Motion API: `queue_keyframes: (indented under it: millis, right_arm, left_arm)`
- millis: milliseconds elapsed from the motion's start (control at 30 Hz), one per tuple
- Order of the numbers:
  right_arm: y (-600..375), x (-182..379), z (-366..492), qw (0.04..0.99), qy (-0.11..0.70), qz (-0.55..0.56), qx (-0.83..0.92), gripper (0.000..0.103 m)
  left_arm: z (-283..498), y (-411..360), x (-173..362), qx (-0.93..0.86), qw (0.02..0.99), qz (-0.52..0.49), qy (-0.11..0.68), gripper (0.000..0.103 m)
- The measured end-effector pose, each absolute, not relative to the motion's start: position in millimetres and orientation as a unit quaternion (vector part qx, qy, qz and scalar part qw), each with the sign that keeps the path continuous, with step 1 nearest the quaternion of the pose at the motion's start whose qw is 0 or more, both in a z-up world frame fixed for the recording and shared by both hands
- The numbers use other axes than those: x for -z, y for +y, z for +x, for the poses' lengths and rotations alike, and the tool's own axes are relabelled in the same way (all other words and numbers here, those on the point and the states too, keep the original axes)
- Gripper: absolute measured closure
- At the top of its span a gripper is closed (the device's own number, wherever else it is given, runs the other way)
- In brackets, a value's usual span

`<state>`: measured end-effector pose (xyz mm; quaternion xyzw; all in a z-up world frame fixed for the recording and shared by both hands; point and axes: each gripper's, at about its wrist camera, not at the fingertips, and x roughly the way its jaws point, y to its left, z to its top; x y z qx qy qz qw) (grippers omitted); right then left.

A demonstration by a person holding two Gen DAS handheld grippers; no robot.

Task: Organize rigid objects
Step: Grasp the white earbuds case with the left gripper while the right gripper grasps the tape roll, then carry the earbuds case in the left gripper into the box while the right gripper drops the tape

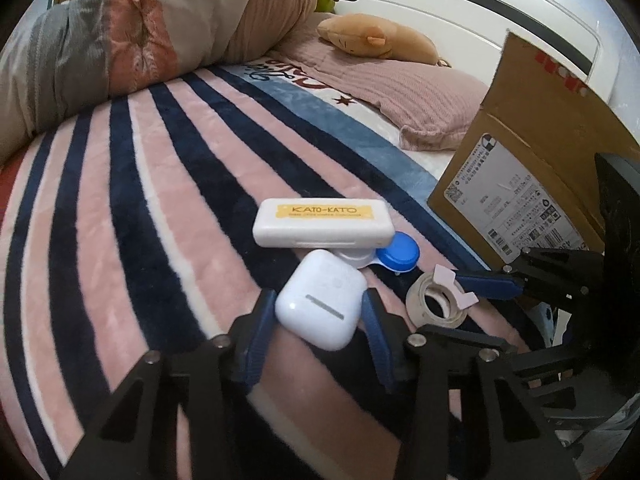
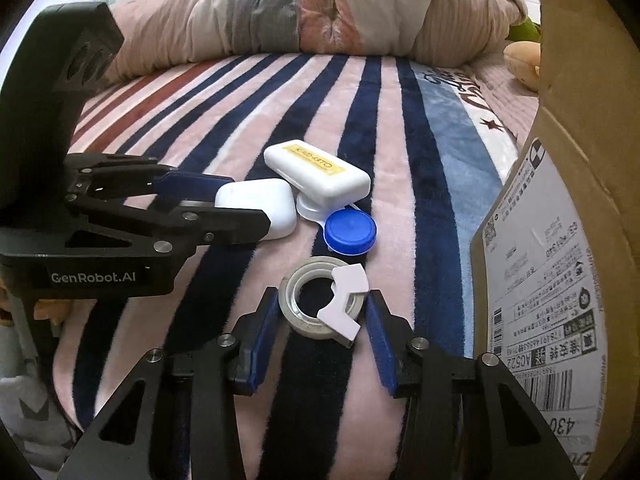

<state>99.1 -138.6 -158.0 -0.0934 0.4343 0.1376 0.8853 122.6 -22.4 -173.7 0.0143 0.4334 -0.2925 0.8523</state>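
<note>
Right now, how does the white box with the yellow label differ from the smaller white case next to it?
The labelled box is long and flat, with a yellow sticker; the earbud case is shorter, rounder and plain apart from a grey strip. The labelled box rests partly on a blue-capped lens case; the earbud case lies on the striped blanket. The earbud case sits between the left gripper's fingers; the labelled box is free. Both are white, hard and closed.

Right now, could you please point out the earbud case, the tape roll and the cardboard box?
earbud case (image 1: 320, 300), left wrist view, top face.
tape roll (image 2: 298, 316), right wrist view, left rim.
cardboard box (image 2: 576, 128), right wrist view, bare flap.
</note>
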Motion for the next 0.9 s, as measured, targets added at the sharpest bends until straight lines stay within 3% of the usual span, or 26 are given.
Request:
queue_keyframes:
  millis: [67, 233, 400, 467, 533, 900]
  right_arm:
    - [-138, 152, 93, 0.887, 0.427, -0.091, -0.146, 0.064]
    - [-134, 143, 85, 0.890, 0.416, -0.092, -0.162, 0.064]
    - [-140, 146, 79, 0.888, 0.424, -0.080, -0.160, 0.064]
    - [-142, 147, 79, 0.886, 0.428, -0.079, -0.160, 0.064]
    - [-144, 148, 81, 0.885, 0.430, -0.076, -0.160, 0.064]
    - [-145, 149, 84, 0.886, 0.425, -0.082, -0.167, 0.064]
  left_arm:
    - [116, -17, 167, 0.290, 0.857, 0.008, 0.426, 0.080]
    - [102, -12, 164, 0.280, 0.855, 0.011, 0.435, 0.083]
    - [106, -13, 168, 0.273, 0.854, -0.006, 0.443, 0.078]
    - [110, -18, 172, 0.263, 0.854, 0.000, 0.449, 0.064]
    - [112, -23, 176, 0.260, 0.853, 0.010, 0.452, 0.061]
    - [117, -25, 179, 0.246, 0.862, 0.011, 0.443, 0.064]
